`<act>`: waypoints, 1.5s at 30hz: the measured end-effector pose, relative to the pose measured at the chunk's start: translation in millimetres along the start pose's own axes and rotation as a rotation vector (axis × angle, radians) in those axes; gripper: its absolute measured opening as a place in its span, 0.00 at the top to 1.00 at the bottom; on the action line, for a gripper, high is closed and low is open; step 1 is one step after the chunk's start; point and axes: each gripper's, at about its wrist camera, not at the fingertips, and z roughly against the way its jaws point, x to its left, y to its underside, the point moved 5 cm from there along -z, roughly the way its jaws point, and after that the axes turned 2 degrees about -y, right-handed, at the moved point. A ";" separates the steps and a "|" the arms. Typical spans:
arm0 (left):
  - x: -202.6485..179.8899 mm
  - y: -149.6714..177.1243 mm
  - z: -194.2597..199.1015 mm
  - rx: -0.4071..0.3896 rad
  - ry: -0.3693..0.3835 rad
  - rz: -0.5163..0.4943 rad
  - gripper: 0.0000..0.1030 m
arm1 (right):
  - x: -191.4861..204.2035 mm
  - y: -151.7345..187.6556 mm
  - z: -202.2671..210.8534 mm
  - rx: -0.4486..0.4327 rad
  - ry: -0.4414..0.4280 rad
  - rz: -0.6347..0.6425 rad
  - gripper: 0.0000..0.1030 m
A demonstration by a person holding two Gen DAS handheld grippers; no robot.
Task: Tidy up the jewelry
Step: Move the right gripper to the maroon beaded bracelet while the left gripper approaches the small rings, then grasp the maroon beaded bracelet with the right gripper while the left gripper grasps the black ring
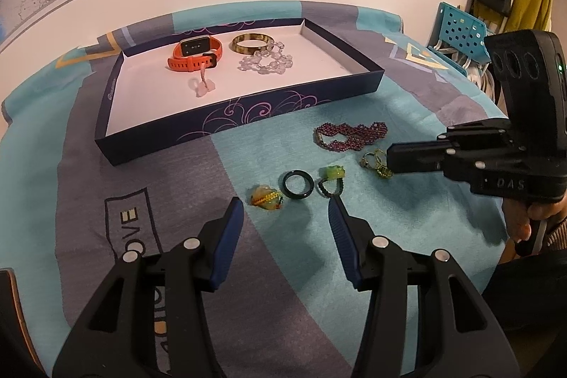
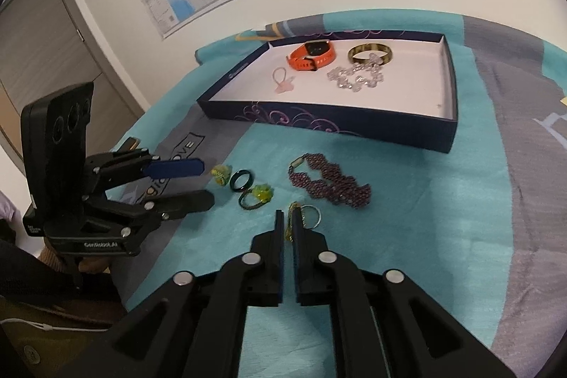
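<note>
— Where does the jewelry sit?

— The box (image 1: 248, 116) lies in the upper middle of the left wrist view. In it are a watch (image 1: 195, 55), a bangle (image 1: 250, 43), a crystal bracelet (image 1: 265, 61) and a pink charm (image 1: 202, 87).

— And outside it?

— Below the box, on the cloth (image 1: 407, 236): a bead bracelet (image 1: 349, 135), a dark ring (image 1: 297, 189), a green ring (image 1: 331, 179), a yellow charm (image 1: 265, 197) and a chain (image 2: 288, 225).

— The fingers?

— The left gripper (image 1: 285, 204) has its fingers spread at the lower centre, with nothing between them. The right gripper (image 2: 287, 213) has its fingers nearly together, pinching the chain in the centre of the right wrist view.
</note>
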 end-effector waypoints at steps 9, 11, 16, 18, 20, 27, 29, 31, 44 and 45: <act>-3.6 -11.8 -11.8 -0.004 -0.009 -0.048 0.62 | -19.2 -17.0 15.8 -0.077 0.086 -0.026 0.86; -5.2 -12.9 -13.6 -0.002 -0.001 -0.061 0.63 | -28.4 -19.3 14.3 -0.079 0.113 -0.041 0.81; -8.6 -11.3 -18.3 0.015 -0.006 -0.092 0.63 | -38.6 -19.8 -0.6 -0.035 0.123 -0.048 0.74; -9.4 -9.4 -20.2 0.025 -0.002 -0.098 0.63 | -37.5 -19.5 -4.4 -0.021 0.119 -0.041 0.73; -9.8 -7.9 -22.7 0.036 -0.007 -0.103 0.64 | -37.3 -20.5 -7.8 -0.010 0.114 -0.038 0.73; -8.7 -10.3 -24.2 0.036 -0.013 -0.107 0.68 | -38.5 -20.3 -11.2 0.004 0.116 -0.042 0.73; -8.4 -10.7 -24.6 0.037 -0.011 -0.110 0.72 | -38.2 -20.0 -11.4 0.004 0.116 -0.042 0.72; -9.5 -10.5 -24.7 0.037 -0.012 -0.122 0.72 | -38.2 -20.1 -11.6 0.003 0.112 -0.043 0.71; -10.3 -18.5 -32.3 0.039 0.000 -0.157 0.72 | -37.8 -20.7 -12.2 0.004 0.104 -0.044 0.70; -10.4 -18.5 -32.7 0.041 0.003 -0.153 0.73 | -37.7 -20.5 -11.9 0.004 0.105 -0.044 0.70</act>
